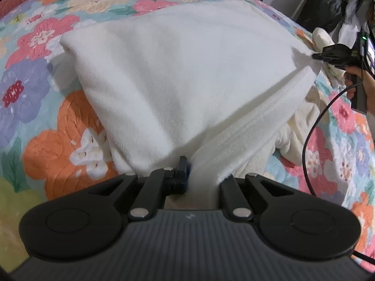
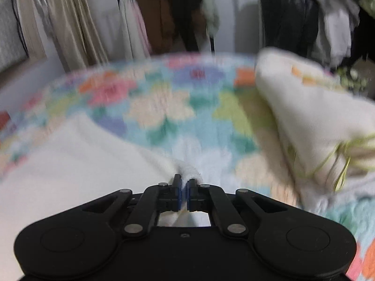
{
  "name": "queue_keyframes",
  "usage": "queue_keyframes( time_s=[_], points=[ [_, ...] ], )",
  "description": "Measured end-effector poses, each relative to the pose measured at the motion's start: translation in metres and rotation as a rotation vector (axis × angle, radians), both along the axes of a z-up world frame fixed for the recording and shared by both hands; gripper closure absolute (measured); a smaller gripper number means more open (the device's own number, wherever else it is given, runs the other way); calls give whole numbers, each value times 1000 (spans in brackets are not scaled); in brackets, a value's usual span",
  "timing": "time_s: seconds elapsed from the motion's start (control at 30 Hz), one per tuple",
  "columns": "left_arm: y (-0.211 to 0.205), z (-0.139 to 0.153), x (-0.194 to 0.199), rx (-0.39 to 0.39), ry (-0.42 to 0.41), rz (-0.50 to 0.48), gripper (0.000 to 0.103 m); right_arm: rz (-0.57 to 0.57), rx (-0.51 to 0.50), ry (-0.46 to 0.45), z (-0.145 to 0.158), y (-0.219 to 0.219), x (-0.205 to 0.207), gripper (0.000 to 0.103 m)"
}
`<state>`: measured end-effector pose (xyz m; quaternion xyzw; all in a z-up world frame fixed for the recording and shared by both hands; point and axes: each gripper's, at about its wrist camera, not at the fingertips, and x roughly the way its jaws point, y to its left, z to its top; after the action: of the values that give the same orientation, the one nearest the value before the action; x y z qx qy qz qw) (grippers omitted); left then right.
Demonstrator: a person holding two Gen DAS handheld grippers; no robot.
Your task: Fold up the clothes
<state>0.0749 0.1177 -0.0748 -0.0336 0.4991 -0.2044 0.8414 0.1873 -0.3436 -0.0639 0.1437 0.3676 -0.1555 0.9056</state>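
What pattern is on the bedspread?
The bedspread has a multicoloured floral print: orange, pink and purple flowers on light blue. Clearest in the left wrist view.

floral quilt on the bed, clutter at the far side
flowered quilt [image 1: 58, 121] covers the bed; black bag [image 1: 321, 4] far right; hanging garments [image 2: 77, 18] beyond the far edge.

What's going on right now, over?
Both grippers, left and right, shut on the white fleece garment, lifting it. Cream clothes pile alongside.
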Motion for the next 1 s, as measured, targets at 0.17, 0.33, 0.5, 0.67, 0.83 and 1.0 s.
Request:
queue_keyframes(
  time_s=[0.17,0.33,0.5,0.67,0.83,1.0],
  points=[
    [3,7,0,-15,-1,-16,95,3,-29,3,-1,-3,-12,88],
    [12,35,-16,-48,-89,-107,88,-79,-84,-134,43,10,-41,66],
    [24,59,-31,-85,-169,-110,83,110,-66,-194,69,54,-60,65],
    [41,73,-33,-180,-180,-79,81,430,79,-248,78,127,-69,64],
    [31,73,-37,-147,-190,-129,78,699,105,-152,63,211,-50,57],
    [19,70,-45,-5,-212,-146,76,893,-99,115,16,259,-47,56]
  ],
)
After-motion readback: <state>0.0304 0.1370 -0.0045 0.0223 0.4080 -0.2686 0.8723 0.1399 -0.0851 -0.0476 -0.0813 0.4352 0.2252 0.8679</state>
